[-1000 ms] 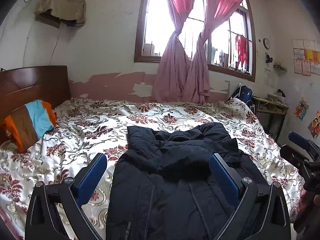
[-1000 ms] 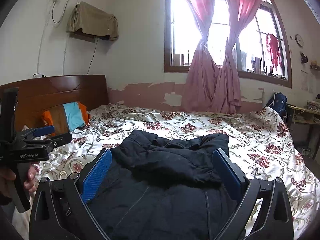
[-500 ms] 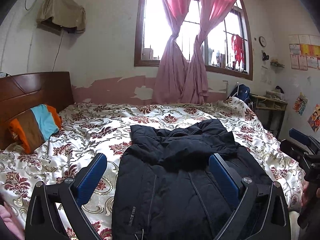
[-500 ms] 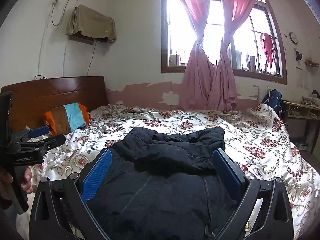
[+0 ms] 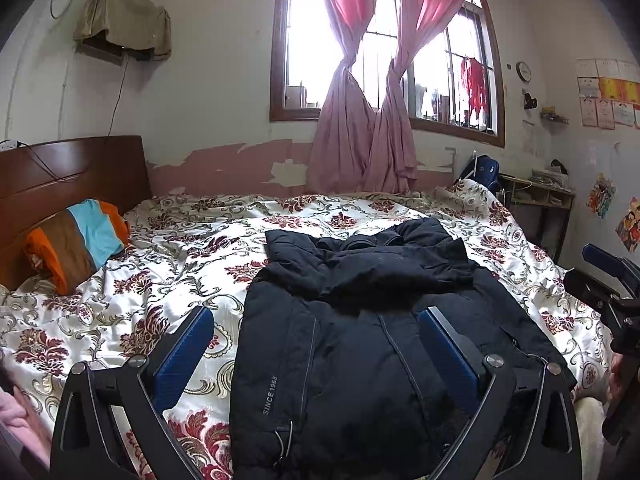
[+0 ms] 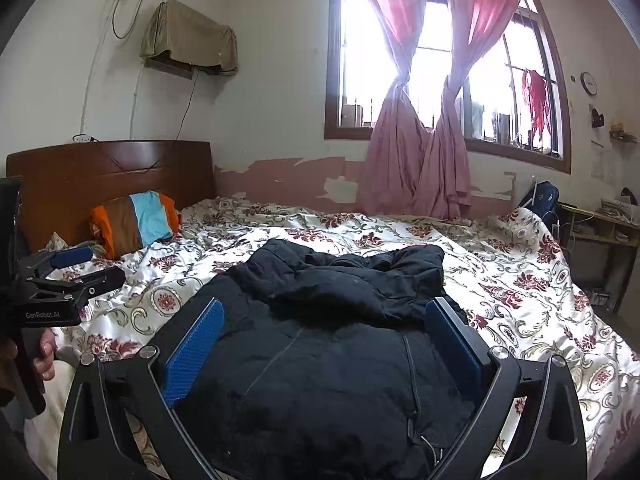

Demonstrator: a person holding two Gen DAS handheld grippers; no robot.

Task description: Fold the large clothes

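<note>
A large black padded jacket [image 5: 360, 320] lies on the floral bedspread [image 5: 168, 264], hem toward me, its sleeves folded across the chest near the collar. The same jacket [image 6: 320, 340] fills the lower middle of the right wrist view. My left gripper [image 5: 316, 328] hovers above the jacket's near left part, open, nothing between its blue pads. My right gripper [image 6: 326, 320] hovers over the jacket's near middle, also open and empty. The right gripper [image 5: 608, 280] shows at the right edge of the left wrist view, and the left gripper [image 6: 72, 268] at the left edge of the right wrist view.
A striped orange, brown and blue pillow [image 5: 76, 240] leans against the wooden headboard [image 5: 68, 176] at the left. Beyond the bed's right side stand a desk [image 5: 536, 200] and a blue backpack [image 5: 482, 168]. Pink curtains [image 5: 360, 136] hang at the far wall window.
Both grippers have drawn back and up from the jacket, so more of its hem and the "SINCE 1968" lettering now show. Both stayed open.
</note>
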